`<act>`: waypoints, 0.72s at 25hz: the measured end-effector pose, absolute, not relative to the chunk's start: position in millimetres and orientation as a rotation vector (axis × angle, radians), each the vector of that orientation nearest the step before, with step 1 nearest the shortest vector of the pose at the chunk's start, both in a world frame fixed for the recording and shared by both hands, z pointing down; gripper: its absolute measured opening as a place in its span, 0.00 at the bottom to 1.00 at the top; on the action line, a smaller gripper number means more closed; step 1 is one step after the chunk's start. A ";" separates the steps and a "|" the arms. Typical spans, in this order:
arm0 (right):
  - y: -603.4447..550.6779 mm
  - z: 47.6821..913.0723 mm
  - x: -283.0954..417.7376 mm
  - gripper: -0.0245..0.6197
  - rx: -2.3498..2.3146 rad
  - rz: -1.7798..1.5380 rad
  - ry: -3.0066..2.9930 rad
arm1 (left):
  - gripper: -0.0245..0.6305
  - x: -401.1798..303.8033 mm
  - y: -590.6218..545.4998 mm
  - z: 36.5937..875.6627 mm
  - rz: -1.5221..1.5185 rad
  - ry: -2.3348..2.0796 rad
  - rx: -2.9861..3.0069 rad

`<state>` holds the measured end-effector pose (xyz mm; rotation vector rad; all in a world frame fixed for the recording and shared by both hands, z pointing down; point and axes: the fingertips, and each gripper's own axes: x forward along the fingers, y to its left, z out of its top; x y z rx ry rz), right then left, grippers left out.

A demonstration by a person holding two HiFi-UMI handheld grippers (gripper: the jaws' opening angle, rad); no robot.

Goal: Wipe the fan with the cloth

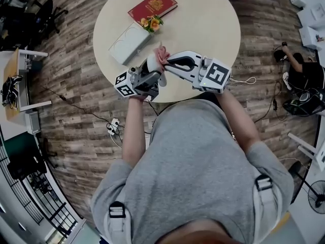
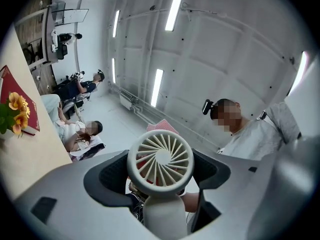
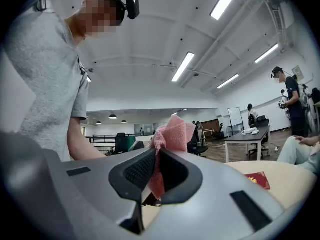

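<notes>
Both grippers loaded: left gripper (image 2: 160, 173) fingers clamp the white fan (image 2: 160, 156), its grille head standing between the pads. Right gripper (image 3: 156, 171) fingers pinch the pink cloth (image 3: 172, 134), bunch poking past the fingertips, just behind the grille.

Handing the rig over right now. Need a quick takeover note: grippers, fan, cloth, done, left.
Left gripper: shut on the fan, held up over the near edge of the table.
Right gripper: shut on the cloth.
Cloth is at the fan's far face, pink showing through the grille; contact looks likely.
Done: both in hand, cloth at fan.
Left: wipe the fan. How much is already wiped can't be told.
</notes>
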<state>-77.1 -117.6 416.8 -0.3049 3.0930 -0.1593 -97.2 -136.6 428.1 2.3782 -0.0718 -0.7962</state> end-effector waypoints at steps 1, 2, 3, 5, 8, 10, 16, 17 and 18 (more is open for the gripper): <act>-120.6 416.9 -76.6 0.09 -0.328 -0.154 3.093 | 0.61 -96.6 -135.1 426.9 -0.802 -0.059 2.377; -123.6 417.7 -75.9 0.09 -0.354 -0.150 3.097 | 0.61 -96.0 -133.6 425.6 -0.806 -0.047 2.377; -126.4 419.0 -75.4 0.09 -0.381 -0.147 3.105 | 0.61 -95.4 -132.2 424.1 -0.809 -0.037 2.380; -129.3 421.3 -75.5 0.09 -0.416 -0.147 3.124 | 0.61 -95.4 -129.2 420.2 -0.812 -0.023 2.391; -128.0 423.5 -78.8 0.09 -0.419 -0.137 3.155 | 0.61 -99.0 -126.1 412.8 -0.830 -0.004 2.396; -126.6 424.5 -82.4 0.09 -0.406 -0.143 3.169 | 0.61 -102.4 -126.3 409.0 -0.842 0.002 2.399; -113.1 431.8 -94.3 0.09 -0.331 -0.120 3.245 | 0.61 -113.3 -134.0 407.3 -0.886 -0.037 2.398; -109.2 431.5 -96.8 0.09 -0.316 -0.131 3.242 | 0.61 -114.8 -134.8 408.1 -0.886 -0.048 2.399; -105.7 430.0 -99.0 0.09 -0.301 -0.147 3.234 | 0.61 -116.0 -135.6 409.1 -0.883 -0.057 2.400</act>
